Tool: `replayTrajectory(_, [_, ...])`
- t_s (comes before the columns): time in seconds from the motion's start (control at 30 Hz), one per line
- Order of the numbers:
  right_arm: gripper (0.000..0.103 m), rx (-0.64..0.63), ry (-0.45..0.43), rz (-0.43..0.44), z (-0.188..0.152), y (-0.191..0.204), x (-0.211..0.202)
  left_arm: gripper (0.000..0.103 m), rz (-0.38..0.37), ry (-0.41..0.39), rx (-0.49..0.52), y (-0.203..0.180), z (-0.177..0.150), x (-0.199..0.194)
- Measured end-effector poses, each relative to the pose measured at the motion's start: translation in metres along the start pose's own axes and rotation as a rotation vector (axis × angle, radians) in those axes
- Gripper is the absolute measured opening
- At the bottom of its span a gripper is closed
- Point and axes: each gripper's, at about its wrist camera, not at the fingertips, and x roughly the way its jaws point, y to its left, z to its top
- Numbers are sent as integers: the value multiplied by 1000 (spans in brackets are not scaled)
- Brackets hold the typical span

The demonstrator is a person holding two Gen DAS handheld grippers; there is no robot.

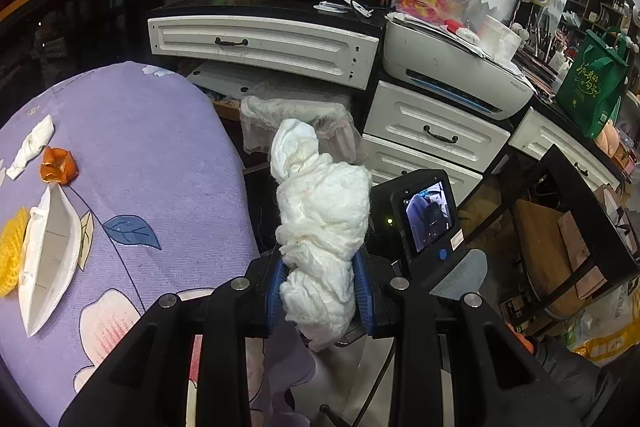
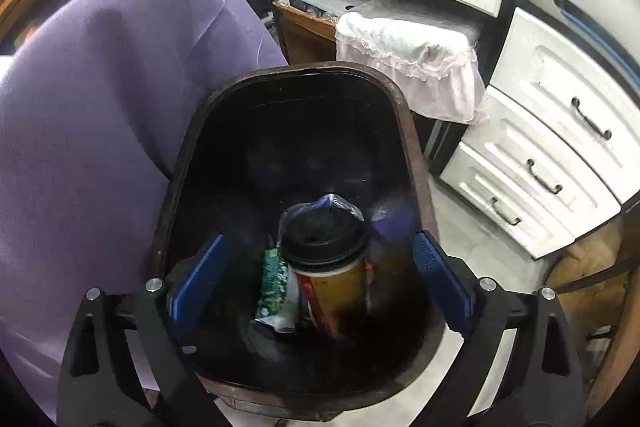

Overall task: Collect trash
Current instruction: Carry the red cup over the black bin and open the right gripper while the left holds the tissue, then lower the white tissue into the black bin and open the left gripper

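Observation:
My left gripper [image 1: 320, 283] is shut on a crumpled white tissue wad [image 1: 320, 211], held in the air beside the purple bed cover [image 1: 152, 147]. On the cover lie a small white tissue [image 1: 32, 147], an orange peel [image 1: 58, 165], a white face mask [image 1: 48, 259] and a yellow mesh piece [image 1: 10, 253]. My right gripper [image 2: 320, 275] is open above a dark brown trash bin [image 2: 412, 147], which holds a lidded paper cup [image 2: 332, 259] and a green wrapper [image 2: 274, 279]. The right gripper's back [image 1: 424, 215] shows in the left wrist view.
White drawers [image 1: 264, 43] and a printer [image 1: 452, 75] stand ahead. A lace-covered basket [image 2: 408, 67] sits behind the bin, with more drawers [image 2: 540, 163] to the right. A green bag [image 1: 592, 87] and a black-framed table [image 1: 580, 227] are at far right.

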Motion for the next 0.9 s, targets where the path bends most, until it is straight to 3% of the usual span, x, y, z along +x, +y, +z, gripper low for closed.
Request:
replayTrajectory(0.33, [92, 1, -97, 0, -5, -2, -54, 30, -8, 13, 26, -11, 8, 12])
replayTrajectory(0.73, [92, 87, -178, -44, -49, -44, -123, 30, -29, 109, 78, -39, 3, 55])
replayTrajectory(0.9, [92, 144, -209, -27, -62, -53, -142, 36, -27, 118, 84, -43, 2, 60])
